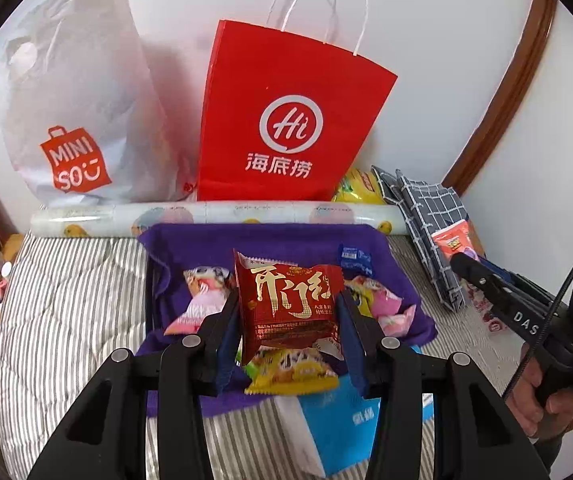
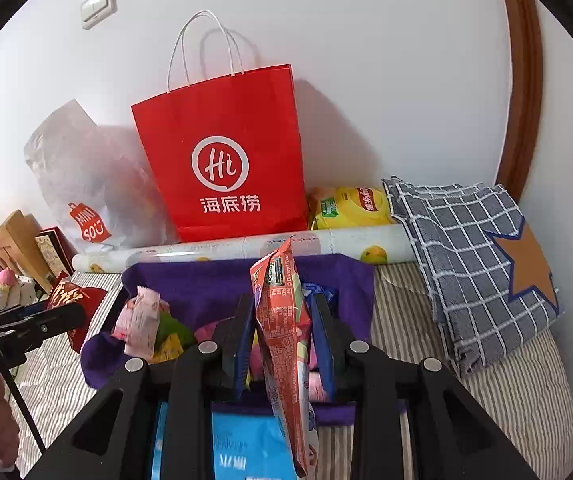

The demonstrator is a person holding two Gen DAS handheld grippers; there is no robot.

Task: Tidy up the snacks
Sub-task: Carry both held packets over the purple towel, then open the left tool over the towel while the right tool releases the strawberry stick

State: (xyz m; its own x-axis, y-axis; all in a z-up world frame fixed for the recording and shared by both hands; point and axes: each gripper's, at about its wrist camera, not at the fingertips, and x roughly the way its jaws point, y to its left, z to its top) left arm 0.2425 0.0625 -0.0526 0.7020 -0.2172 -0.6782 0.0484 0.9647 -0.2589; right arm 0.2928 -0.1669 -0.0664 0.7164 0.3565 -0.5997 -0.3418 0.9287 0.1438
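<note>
Left gripper (image 1: 288, 312) pinching red snack packet (image 1: 286, 304) above purple cloth bin (image 1: 262, 240); right gripper (image 2: 282, 332) clamped on orange-red snack pack (image 2: 282, 320), hanging edge-on over same bin. Mid-transfer, both loaded. Next, probably: carry to destination, possibly red paper bag (image 2: 222, 152), spread fingers there.
</note>
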